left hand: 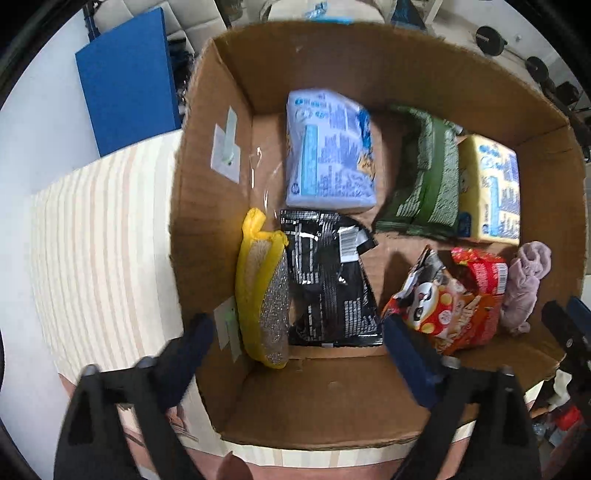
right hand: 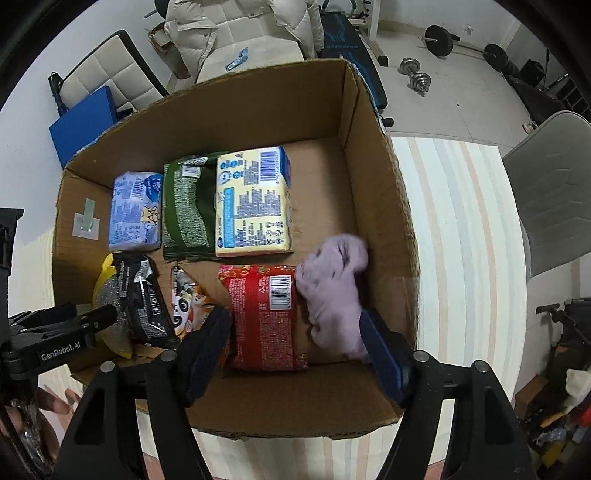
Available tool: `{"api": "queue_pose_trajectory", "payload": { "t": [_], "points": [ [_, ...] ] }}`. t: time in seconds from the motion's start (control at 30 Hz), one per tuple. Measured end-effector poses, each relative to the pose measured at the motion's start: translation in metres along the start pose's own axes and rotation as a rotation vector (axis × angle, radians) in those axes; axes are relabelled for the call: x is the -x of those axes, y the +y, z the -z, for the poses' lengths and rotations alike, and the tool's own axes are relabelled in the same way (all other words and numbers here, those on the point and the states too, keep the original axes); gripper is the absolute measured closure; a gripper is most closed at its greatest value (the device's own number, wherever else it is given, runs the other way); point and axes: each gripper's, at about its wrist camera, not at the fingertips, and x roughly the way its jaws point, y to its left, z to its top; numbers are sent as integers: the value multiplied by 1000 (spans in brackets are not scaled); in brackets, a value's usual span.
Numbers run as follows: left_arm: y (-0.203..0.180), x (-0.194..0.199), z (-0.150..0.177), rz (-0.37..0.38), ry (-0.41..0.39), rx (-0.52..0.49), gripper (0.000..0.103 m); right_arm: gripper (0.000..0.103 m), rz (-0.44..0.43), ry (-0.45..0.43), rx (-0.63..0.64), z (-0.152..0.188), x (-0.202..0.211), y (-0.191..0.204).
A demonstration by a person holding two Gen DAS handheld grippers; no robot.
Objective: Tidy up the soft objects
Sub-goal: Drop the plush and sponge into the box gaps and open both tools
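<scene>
An open cardboard box (left hand: 369, 62) (right hand: 380, 206) holds soft packs: a blue tissue pack (left hand: 328, 151) (right hand: 135, 210), a green pouch (left hand: 421, 177) (right hand: 184, 206), a yellow tissue pack (left hand: 487, 188) (right hand: 253, 201), a black pouch (left hand: 328, 280) (right hand: 142, 295), a yellow scrubber sponge (left hand: 262, 291), a panda snack bag (left hand: 424, 299) (right hand: 184, 299), a red noodle pack (left hand: 484, 277) (right hand: 264, 317) and a lilac cloth (left hand: 524, 284) (right hand: 332, 295). My left gripper (left hand: 295, 332) is open above the box's near-left corner. My right gripper (right hand: 295, 325) is open, with the red pack and the cloth lying between its fingers below.
The box sits on a striped cloth-covered table (left hand: 99, 251) (right hand: 461, 236). A blue board (left hand: 129, 81) leans at the back left. A grey chair (right hand: 550, 184) stands to the right. Dumbbells (right hand: 417, 74) and a puffer jacket (right hand: 240, 33) lie beyond the box.
</scene>
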Motion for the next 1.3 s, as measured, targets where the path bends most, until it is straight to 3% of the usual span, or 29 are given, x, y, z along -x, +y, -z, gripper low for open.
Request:
{"api": "queue_pose_trajectory", "payload": {
  "t": [0.07, 0.2, 0.27, 0.57, 0.97, 1.3],
  "points": [
    [-1, 5, 0, 10, -14, 11, 5, 15, -2, -7, 1, 1, 4, 1],
    [1, 16, 6, 42, -36, 26, 5, 10, -12, -4, 12, 5, 8, 5],
    [-5, 23, 15, 51, -49, 26, 5, 0, -7, -4, 19, 8, 9, 7],
    [-17, 47, 52, 71, -132, 37, 5, 0, 25, -33, 61, 30, 20, 9],
    [-25, 62, 67, 46, -203, 24, 5, 0, 15, -52, 75, 44, 34, 8],
    [-28, 135, 116, 71, -345, 32, 5, 0, -16, -178, 80, 74, 107, 7]
  ]
}}
